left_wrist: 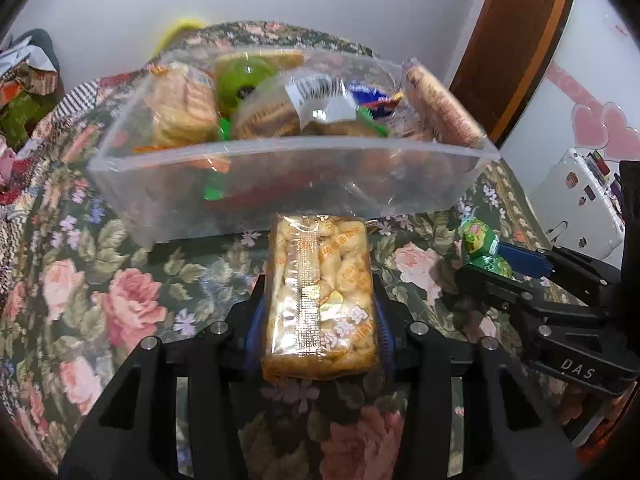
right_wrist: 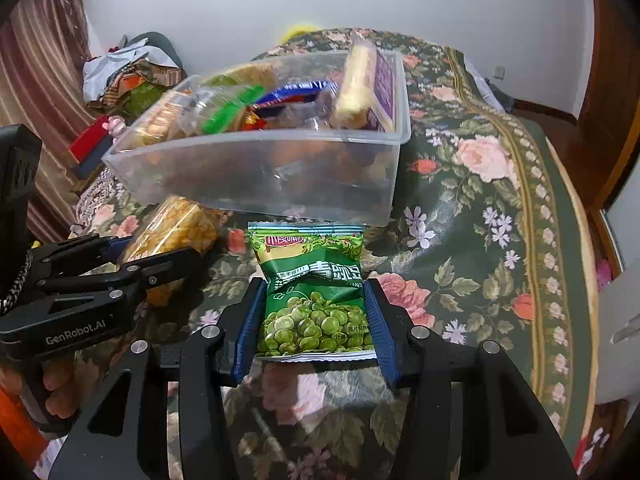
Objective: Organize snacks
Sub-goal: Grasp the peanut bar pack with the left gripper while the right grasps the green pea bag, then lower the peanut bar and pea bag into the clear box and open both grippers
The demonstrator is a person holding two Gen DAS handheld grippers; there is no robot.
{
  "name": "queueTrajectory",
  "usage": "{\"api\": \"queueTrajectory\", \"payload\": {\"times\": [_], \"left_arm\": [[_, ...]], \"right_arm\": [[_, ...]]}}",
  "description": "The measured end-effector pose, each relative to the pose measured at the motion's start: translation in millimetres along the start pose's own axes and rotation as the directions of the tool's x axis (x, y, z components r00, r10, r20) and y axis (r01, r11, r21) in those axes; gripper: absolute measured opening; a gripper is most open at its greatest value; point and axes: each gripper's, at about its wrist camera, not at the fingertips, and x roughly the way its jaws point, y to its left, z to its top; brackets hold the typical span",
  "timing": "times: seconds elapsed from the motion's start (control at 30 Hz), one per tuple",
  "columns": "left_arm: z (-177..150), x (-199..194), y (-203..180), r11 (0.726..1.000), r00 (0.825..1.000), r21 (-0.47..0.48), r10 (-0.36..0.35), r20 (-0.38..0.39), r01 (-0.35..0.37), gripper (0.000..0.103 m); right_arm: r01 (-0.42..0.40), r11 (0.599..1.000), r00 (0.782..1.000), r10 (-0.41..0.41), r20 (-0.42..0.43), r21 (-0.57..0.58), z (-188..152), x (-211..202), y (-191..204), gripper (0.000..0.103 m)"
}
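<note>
Pinching a clear pack of fried puffs [left_wrist: 320,300] in my left claw [left_wrist: 318,312], my right claw [right_wrist: 316,312] squeezed a green-pea packet [right_wrist: 312,292]; the snack bin [right_wrist: 260,172] sat at twelve o'clock on the floral bedspread [right_wrist: 480,200].

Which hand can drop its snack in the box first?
Probably left. Its gripper is shut on the cracker pack, which almost touches the box. The right's pea bag lies slightly further back.

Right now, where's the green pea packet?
In the right wrist view, the green pea packet lies on the floral cloth between the right gripper pads, just before the clear bin.
</note>
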Motion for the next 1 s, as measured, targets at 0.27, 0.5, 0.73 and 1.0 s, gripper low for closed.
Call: {"api": "queueTrajectory", "payload": {"times": [0.27, 0.5, 0.73, 1.0], "left_arm": [[9, -54, -6, 1.000, 0.995, 0.027, -0.013, 0.095, 0.010, 0.046], [22, -91, -9, 1.000, 0.984, 0.019, -0.004, 0.178, 0.000, 0.046], [47, -102, -4, 1.000, 0.971, 0.010, 0.015, 0.237, -0.018, 0.046], [72, -86, 11, 0.999, 0.966, -0.003, 0.046, 0.253, -0.047, 0.046]], "right_arm": [[-0.015, 1.000, 0.997, 0.016, 0.071, -0.007, 9, -31, 10, 0.046], [-0.025, 0.999, 0.988, 0.030, 0.151, -0.031, 26, -55, 21, 0.046], [-0.032, 0.999, 0.973, 0.041, 0.229, -0.043, 55, -66, 28, 0.046], [-0.033, 0.999, 0.966, 0.039, 0.255, -0.027, 86, -52, 24, 0.046]]}}
